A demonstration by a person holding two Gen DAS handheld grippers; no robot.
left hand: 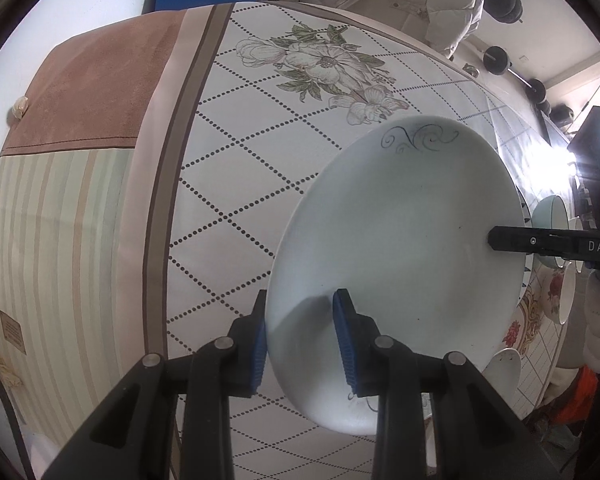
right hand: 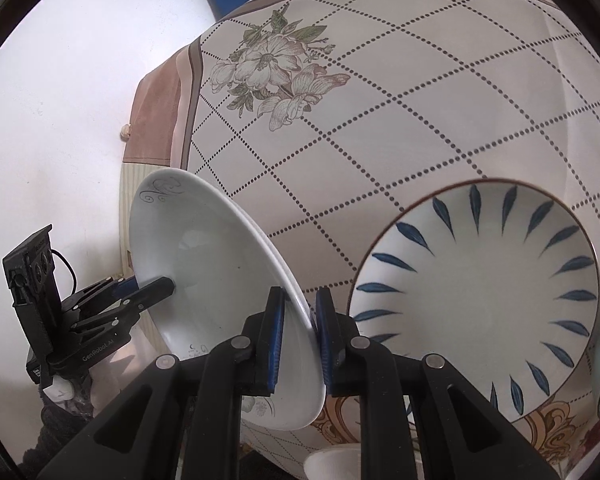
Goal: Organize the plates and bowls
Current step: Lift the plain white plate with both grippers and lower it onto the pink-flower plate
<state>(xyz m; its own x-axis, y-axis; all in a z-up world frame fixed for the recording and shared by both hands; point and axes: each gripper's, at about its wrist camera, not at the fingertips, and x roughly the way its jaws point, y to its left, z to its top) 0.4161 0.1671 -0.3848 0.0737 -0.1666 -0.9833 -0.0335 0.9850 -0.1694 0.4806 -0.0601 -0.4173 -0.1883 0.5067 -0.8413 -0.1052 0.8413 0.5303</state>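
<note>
Left wrist view: close, looking forward and down over the tablecloth from the white plate's left rim. Right wrist view: close, looking from the same white plate's right rim. Shared: this plate, the floral print, and each opposite gripper.

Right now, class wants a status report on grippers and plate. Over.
Left gripper and right gripper both clamped on white plate, opposite rims, plate lifted and tilted. Blue-leaf plate flat on table, right of it.
</note>
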